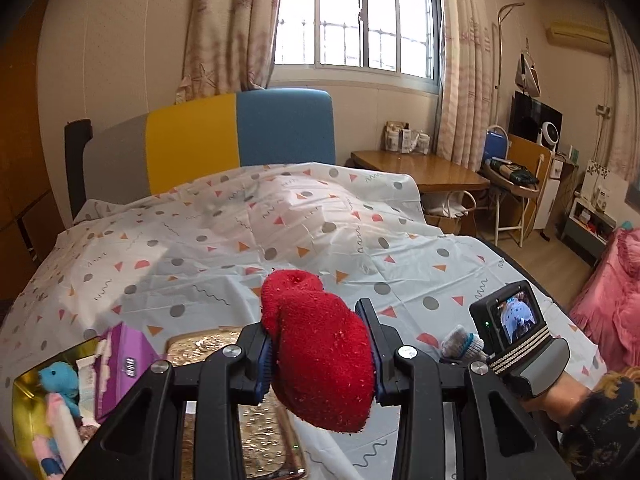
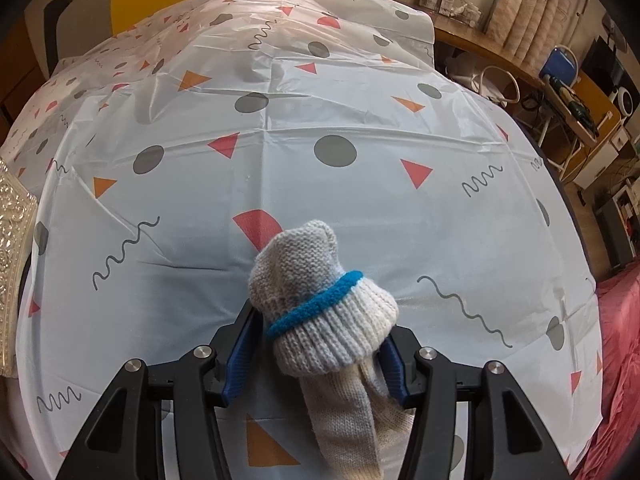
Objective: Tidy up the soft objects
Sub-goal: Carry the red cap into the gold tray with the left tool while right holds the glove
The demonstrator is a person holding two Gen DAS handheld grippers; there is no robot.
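Nearest in the left wrist view, the left hand-held gripper [image 1: 320, 354] is clamped on a rolled red sock [image 1: 320, 356], which bulges out above and below the two fingers and hangs clear of the bed. Just under it lies a gold embossed lid [image 1: 256, 420] on the sheet. To the lower left sits an open gold tin [image 1: 22, 408] that already holds a small blue plush toy [image 1: 62, 380] and some pale soft pieces, with a purple box [image 1: 124, 360] just beside it.

In the right wrist view, the right hand-held gripper [image 2: 316, 354] is closed on a grey knitted sock [image 2: 320, 316] with a blue band, its cuff folded over and its tail drooping down between the fingers. It is held just above the bed sheet [image 2: 360, 92], which has grey dots, orange and red triangles and squiggles.

Farther off, the sheet runs up to a grey, yellow and blue headboard [image 1: 240, 136], with a wooden table [image 1: 420, 172] and a window [image 1: 356, 16] beyond.

As a judgement, the task looks partway done: some soft things are in the tin, while both socks are held and not yet put away; no other loose soft items show on the sheet
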